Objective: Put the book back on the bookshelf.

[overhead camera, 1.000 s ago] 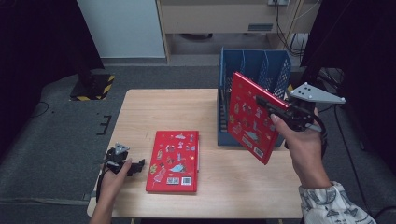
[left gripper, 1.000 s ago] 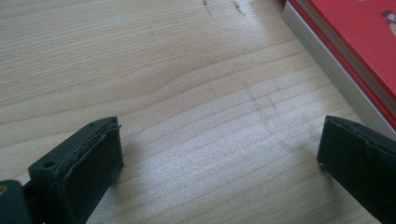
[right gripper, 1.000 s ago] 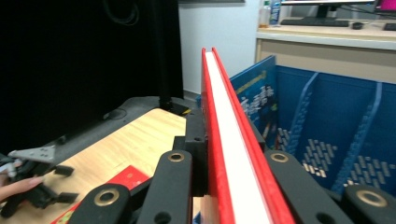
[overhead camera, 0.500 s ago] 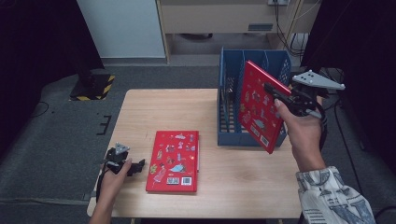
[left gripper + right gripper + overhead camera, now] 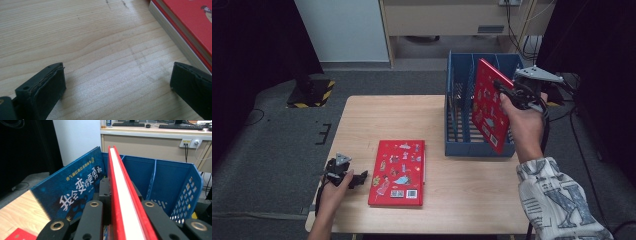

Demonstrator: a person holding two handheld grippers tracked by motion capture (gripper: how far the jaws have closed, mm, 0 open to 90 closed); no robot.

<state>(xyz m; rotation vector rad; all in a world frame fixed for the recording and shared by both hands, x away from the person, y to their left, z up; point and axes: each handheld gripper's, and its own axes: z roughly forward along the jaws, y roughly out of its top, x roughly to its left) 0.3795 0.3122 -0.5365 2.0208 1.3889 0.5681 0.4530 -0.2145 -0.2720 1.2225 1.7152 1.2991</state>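
While the right gripper clamps a red book upright over the blue rack at the desk's far right edge, ready to slot in, the left gripper waits open beside the flat book.

Black two-jaw tongs with grey three-cornered plates, patterned white sleeve.

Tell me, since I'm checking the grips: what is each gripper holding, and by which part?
The right gripper clamps the upright red book by its page edge. The left gripper holds nothing, jaws open over the table.
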